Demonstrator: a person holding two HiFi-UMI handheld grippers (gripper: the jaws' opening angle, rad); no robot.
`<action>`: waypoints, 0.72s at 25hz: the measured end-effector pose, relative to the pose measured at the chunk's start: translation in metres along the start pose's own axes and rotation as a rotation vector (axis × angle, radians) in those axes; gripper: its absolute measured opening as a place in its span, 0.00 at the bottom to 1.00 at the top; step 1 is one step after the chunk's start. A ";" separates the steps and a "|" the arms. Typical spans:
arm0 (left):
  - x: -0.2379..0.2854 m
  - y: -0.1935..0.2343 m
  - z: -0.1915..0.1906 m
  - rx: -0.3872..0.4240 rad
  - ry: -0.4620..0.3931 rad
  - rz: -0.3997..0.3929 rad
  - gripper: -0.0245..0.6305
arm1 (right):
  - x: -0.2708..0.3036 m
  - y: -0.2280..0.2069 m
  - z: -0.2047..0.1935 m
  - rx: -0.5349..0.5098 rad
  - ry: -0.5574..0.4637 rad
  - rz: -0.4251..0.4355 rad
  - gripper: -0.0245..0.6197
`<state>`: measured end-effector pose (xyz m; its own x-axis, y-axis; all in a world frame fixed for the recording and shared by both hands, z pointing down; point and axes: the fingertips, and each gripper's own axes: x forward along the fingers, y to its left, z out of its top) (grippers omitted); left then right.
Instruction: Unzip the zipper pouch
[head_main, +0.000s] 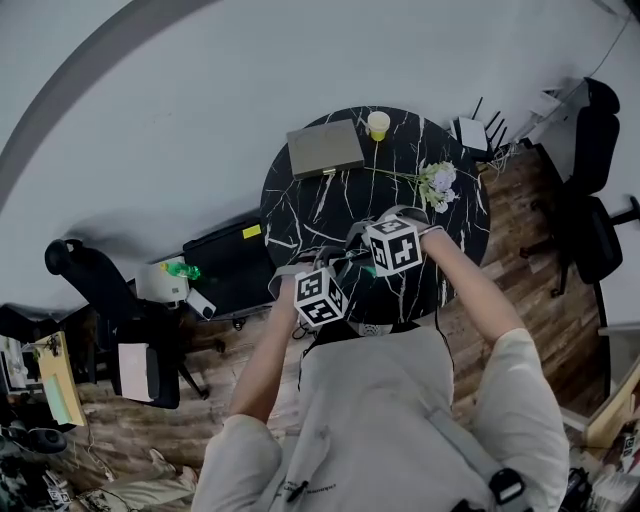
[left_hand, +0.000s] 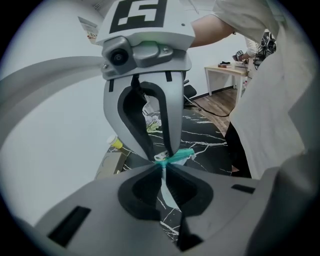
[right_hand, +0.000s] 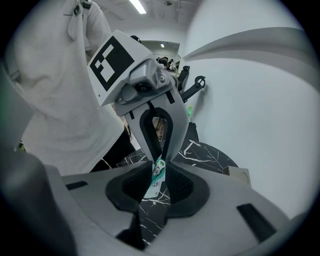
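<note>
Zipper pouch (left_hand: 182, 154): small, clear with teal trim, strung in the air between both tongs above the near edge of the black marbled desk (head_main: 330, 210). In the head view almost wholly hidden beneath the two marker cubes (head_main: 320, 297), reduced to a teal speck.
Left tongs (left_hand: 163, 167): clenched on one pouch edge.
Right tongs (right_hand: 158, 172): clamped on the opposite end; zipper pull not distinguishable there.
Pouch outline and zipper line cut off by tong tips in both gripper views.
At far desk edge: flat grey box (head_main: 324, 148), yellow cup (head_main: 378, 124), flower sprig (head_main: 437, 184).
</note>
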<state>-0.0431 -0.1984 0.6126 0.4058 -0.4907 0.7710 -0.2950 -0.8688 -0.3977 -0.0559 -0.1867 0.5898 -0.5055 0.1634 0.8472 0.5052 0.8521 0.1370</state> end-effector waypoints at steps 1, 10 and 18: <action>0.001 0.000 -0.001 -0.013 0.003 -0.013 0.10 | 0.001 0.000 -0.001 -0.010 0.008 -0.003 0.17; 0.004 0.004 -0.007 -0.166 -0.011 -0.104 0.10 | -0.002 -0.007 -0.002 -0.056 0.020 -0.055 0.09; 0.005 0.018 -0.015 -0.460 -0.136 -0.148 0.10 | -0.004 -0.015 -0.006 -0.205 0.036 -0.187 0.05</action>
<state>-0.0596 -0.2156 0.6163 0.5719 -0.3955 0.7187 -0.5646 -0.8254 -0.0049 -0.0574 -0.2031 0.5875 -0.5801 -0.0075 0.8145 0.5382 0.7471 0.3902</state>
